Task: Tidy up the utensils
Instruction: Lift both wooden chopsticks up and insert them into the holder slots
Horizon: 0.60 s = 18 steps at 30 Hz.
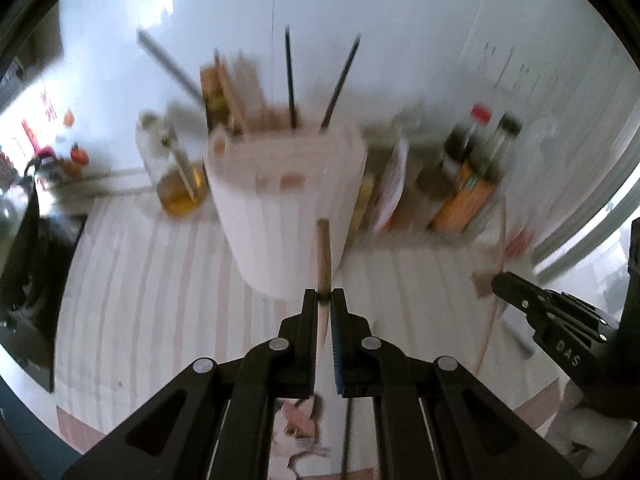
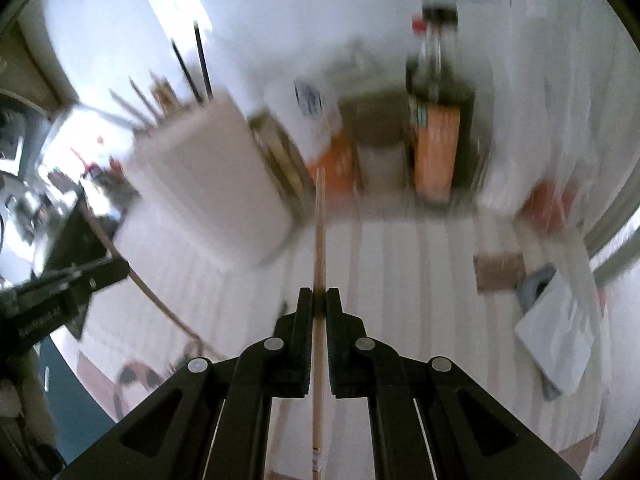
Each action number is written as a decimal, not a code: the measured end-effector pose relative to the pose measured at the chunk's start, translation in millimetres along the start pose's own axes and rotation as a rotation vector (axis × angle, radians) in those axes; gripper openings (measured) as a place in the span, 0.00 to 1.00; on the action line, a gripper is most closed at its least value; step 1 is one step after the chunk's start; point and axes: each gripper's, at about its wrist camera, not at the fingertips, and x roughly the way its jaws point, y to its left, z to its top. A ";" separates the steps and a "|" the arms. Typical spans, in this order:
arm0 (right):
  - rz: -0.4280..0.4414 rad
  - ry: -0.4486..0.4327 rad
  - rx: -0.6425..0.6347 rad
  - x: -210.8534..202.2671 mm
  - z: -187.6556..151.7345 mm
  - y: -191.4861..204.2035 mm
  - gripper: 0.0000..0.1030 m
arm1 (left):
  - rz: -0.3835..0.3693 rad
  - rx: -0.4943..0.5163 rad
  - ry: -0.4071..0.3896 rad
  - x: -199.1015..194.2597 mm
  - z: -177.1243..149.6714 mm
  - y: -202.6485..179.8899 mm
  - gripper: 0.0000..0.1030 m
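Two hand-held grippers, each clamped on one wooden chopstick.
Left hand-held gripper [image 1: 325, 295] grips chopstick [image 1: 323, 256]; right hand-held gripper [image 2: 319, 294] grips another chopstick [image 2: 319, 240]; white utensil holder [image 1: 286, 208] stands beyond on the table [image 1: 160, 300].

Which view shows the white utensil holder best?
The left wrist view: the holder stands centred and near whole, with sticks rising from its top. The right wrist view shows it off to the left, tilted and more blurred.

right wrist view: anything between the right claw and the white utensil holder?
Only bare striped tablecloth. The right claw grips a wooden chopstick whose tip passes just right of the white utensil holder; nothing else lies there.
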 end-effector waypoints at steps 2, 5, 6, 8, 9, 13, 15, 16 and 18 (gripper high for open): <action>0.017 -0.068 -0.001 -15.8 22.0 3.7 0.06 | -0.017 0.006 -0.051 -16.9 19.9 -3.6 0.04; 0.042 -0.155 -0.009 -38.1 57.5 11.5 0.06 | -0.046 0.010 -0.122 -40.1 48.7 -11.1 0.04; 0.049 -0.174 -0.011 -44.8 69.4 13.1 0.06 | -0.055 0.013 -0.152 -49.8 61.9 -13.8 0.04; 0.064 -0.222 -0.010 -56.0 94.5 16.5 0.06 | -0.061 0.021 -0.197 -64.7 80.6 -14.5 0.04; 0.074 -0.253 -0.013 -62.7 111.0 19.7 0.06 | -0.061 0.023 -0.220 -71.4 90.7 -15.6 0.04; 0.097 -0.333 -0.025 -79.8 160.7 36.3 0.06 | -0.051 0.029 -0.304 -95.4 135.5 -13.2 0.04; 0.111 -0.360 -0.027 -82.7 184.0 46.4 0.06 | -0.037 0.026 -0.333 -101.7 154.2 -8.5 0.04; 0.115 -0.372 -0.031 -83.0 194.2 51.5 0.06 | -0.028 0.029 -0.342 -102.9 163.2 -6.1 0.04; 0.128 -0.388 -0.034 -78.5 213.3 62.8 0.06 | -0.015 0.024 -0.346 -101.7 177.5 1.3 0.04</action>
